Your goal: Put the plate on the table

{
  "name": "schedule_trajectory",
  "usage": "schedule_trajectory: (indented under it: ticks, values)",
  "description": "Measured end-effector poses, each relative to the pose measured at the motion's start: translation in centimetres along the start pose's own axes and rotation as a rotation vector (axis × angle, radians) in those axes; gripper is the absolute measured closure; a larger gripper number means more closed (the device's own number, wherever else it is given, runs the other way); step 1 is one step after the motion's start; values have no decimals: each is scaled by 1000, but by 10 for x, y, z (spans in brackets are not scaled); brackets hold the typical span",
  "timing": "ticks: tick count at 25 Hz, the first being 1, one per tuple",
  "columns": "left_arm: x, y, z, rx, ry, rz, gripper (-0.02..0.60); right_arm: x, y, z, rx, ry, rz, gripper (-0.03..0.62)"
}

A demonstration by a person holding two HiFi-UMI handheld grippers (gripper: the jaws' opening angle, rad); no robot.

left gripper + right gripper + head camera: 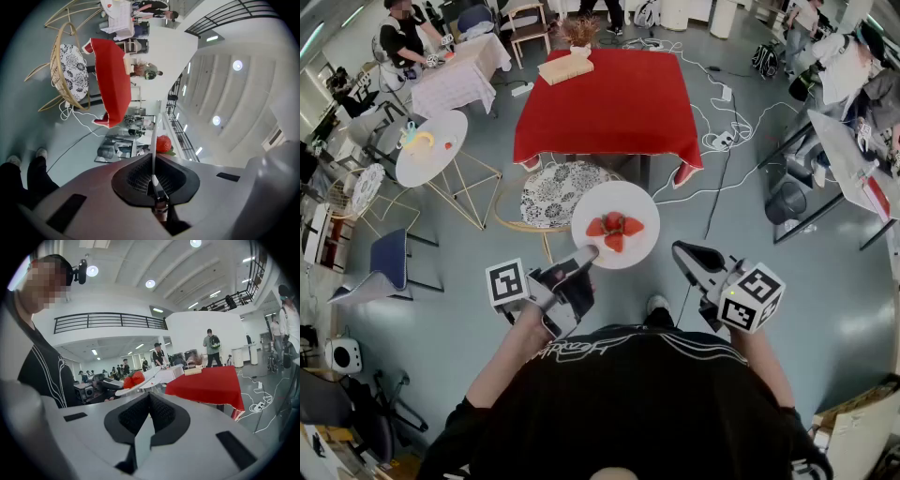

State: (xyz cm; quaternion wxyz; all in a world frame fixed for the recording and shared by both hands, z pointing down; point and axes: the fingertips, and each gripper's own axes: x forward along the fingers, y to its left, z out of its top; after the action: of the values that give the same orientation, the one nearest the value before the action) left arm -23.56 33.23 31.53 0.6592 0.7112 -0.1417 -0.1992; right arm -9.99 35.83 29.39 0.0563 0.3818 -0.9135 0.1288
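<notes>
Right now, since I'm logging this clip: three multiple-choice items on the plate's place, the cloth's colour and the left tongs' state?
1. The plate is: A on the table; B held in the air; C on the floor.
2. The table's cloth is: A red; B blue; C green.
3. The left tongs are: A open; B shut on a strawberry; C shut on the plate's rim.
B: it hangs near the patterned chair, off the table. A: red in the head view. C: the rim is pinched between them.

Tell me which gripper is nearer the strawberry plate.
Left. The left gripper is shut on the plate at its near rim; the right gripper hangs apart to its right, jaws together, empty.
</notes>
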Motion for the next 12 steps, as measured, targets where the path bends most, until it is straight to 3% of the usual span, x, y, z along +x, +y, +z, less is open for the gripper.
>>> schedule_trajectory:
  ticks: [12]
  values:
    - [-1, 1, 1, -2, 3, -18, 565, -2, -2, -1, -8, -4, -14, 588]
